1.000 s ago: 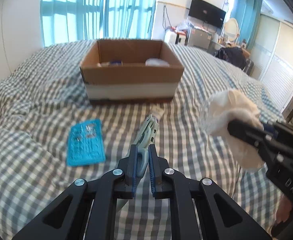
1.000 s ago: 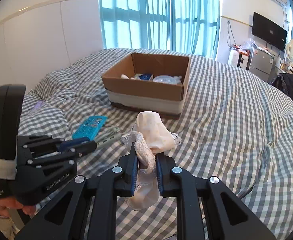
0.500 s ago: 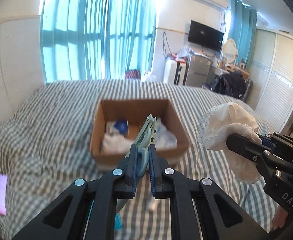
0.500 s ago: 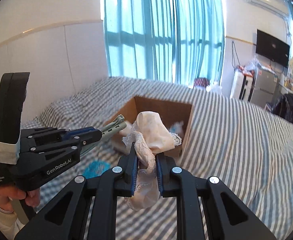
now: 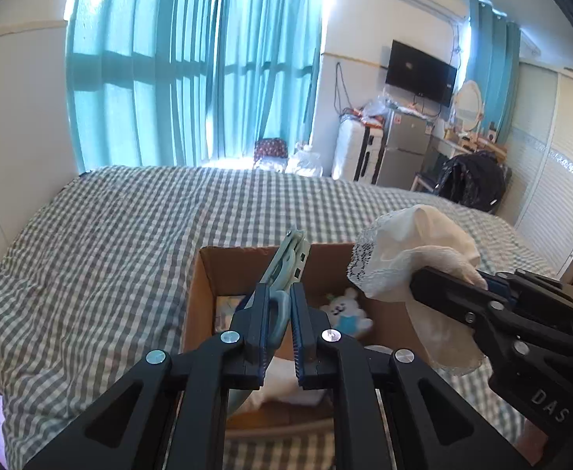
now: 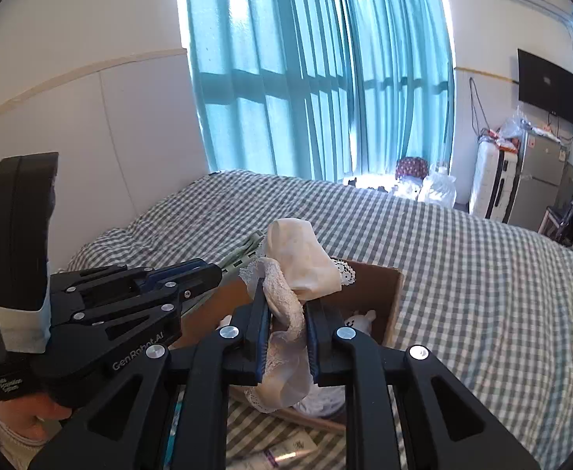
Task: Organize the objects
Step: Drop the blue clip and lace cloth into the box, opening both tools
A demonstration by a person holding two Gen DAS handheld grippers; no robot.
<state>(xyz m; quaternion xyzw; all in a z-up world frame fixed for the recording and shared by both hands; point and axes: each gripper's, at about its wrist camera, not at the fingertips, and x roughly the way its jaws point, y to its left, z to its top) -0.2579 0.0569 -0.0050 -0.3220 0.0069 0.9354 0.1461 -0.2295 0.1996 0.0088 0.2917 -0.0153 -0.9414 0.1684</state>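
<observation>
Cardboard box (image 5: 204,297) lies below me; left gripper (image 5: 278,323) jaws clamp pale-green scissors (image 5: 286,262), right gripper (image 6: 286,333) jaws clamp lacy cloth (image 6: 302,262). I should lower toward 12 o'clock, releasing inside.

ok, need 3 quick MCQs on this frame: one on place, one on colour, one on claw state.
1. Where is the cardboard box?
A. on the checked bed
B. on the floor
C. on a desk

2. What colour are the scissors in the left claw?
A. red
B. pale green
C. black

3. What is the right claw doing?
A. open, empty
B. shut on a bottle
C. shut on the white lace cloth

Answers: A, checked bedding surrounds the box; B, pale green handles and blades show; C, cloth is pinched between its fingers.
</observation>
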